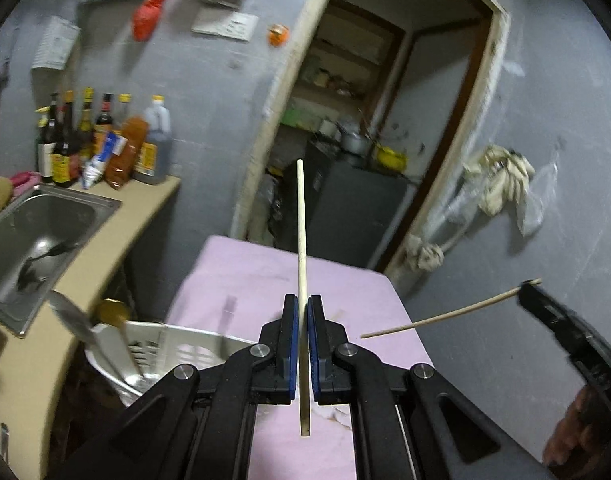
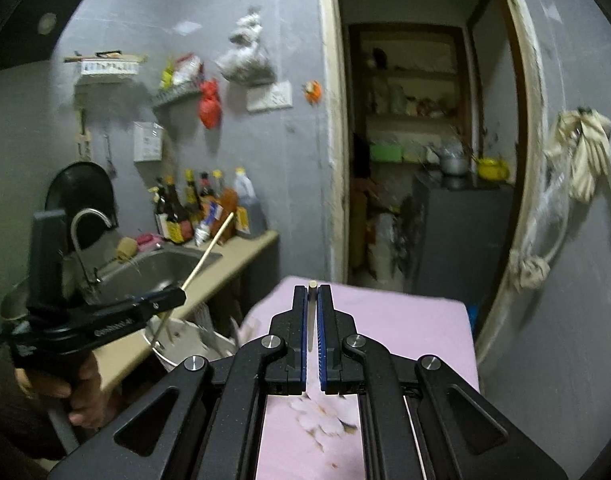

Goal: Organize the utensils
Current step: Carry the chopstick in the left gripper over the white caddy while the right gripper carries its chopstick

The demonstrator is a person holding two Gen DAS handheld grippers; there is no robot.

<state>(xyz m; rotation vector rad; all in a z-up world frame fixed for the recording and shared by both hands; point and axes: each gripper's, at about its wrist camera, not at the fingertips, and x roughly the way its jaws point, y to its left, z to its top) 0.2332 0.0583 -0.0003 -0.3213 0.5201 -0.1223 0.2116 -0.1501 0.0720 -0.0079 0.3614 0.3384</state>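
- Left wrist view: the left gripper (image 1: 304, 304) is clenched on a pale wooden chopstick (image 1: 301, 220). The stick stands between the blue pads (image 1: 292, 344), running from about 6 o'clock below the jaws up toward 12 o'clock, nearly upright.
- Beneath the gripper lies a pink-covered table (image 1: 265, 276). At 8 o'clock a white plastic basket (image 1: 197, 344) holds a knife (image 1: 71, 316) and other utensils, blurred.
- At 9 o'clock a steel sink (image 1: 45, 216) is set into the tan counter (image 1: 105, 236), with a dark spoon lying inside. Sauce bottles (image 1: 101, 140) stand on the counter at 10 o'clock.
- At 3 to 4 o'clock the right gripper (image 1: 531, 286) comes in from the edge, tilted, grasping a second chopstick (image 1: 441, 316) that points toward the centre. A hand (image 1: 577, 428) holds its handle at 4 o'clock.
- Right wrist view: the right gripper (image 2: 312, 292) is clenched on the second chopstick (image 2: 312, 312), seen almost end-on between its pads, over the pink table (image 2: 385, 320).
- At 8 to 9 o'clock the left gripper (image 2: 179, 296) points roughly level toward the centre. Its chopstick (image 2: 209, 248) slants up toward the bottles (image 2: 201, 208). A hand (image 2: 81, 388) grips the handle at 8 o'clock.
- The sink (image 2: 157, 268) and counter (image 2: 241, 256) lie behind it; the basket (image 2: 193, 340) sits below.
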